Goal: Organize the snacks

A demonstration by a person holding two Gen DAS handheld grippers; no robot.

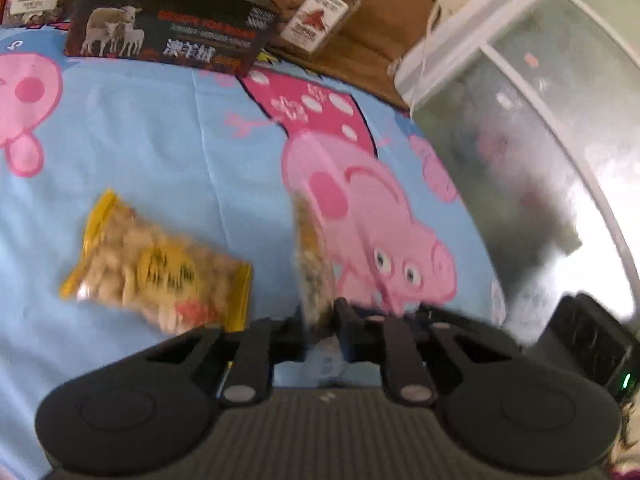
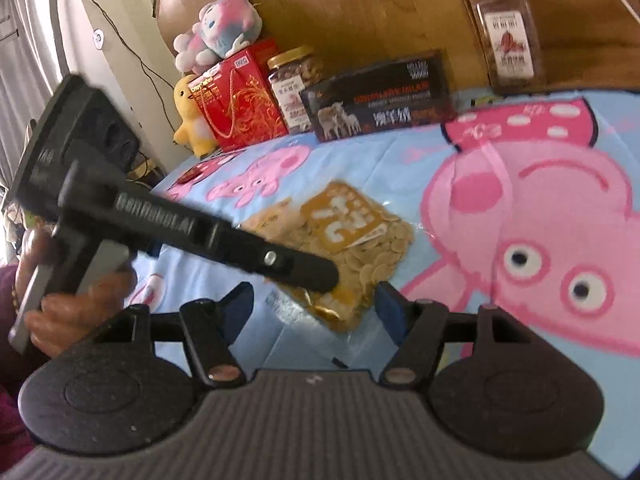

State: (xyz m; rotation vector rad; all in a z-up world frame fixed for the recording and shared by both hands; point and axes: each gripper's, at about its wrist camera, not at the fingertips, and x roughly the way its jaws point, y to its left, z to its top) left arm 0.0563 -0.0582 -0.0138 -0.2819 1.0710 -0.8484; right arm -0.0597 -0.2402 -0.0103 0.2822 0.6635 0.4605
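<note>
While I worked over the blue cartoon bedsheet (image 1: 160,140), my left gripper (image 1: 320,316) had its jaws nearly shut, pinching a thin snack packet (image 1: 314,264) by its near edge. The packet stood on edge between the fingers, its long side running straight away from the tool.

A second snack bag (image 1: 160,272), yellow and full of pale round crisps, lay flat on the sheet just to the left of that gripper, its long side angled across my view. My right gripper (image 2: 316,308) hung with its jaws wide apart and nothing between them, and the same bag (image 2: 348,240) lay just beyond its fingertips. I judged the right hand the better placed to take it, coming at a short end.

At the far edge stood a dark box (image 1: 168,28) printed with sheep and a clear jar (image 1: 316,12).

Only the right view showed my left hand (image 2: 76,308) on its handle, a red gift box (image 2: 236,100), a second jar (image 2: 292,84) and two soft toys (image 2: 218,28). Only the left view showed the pinched packet.
</note>
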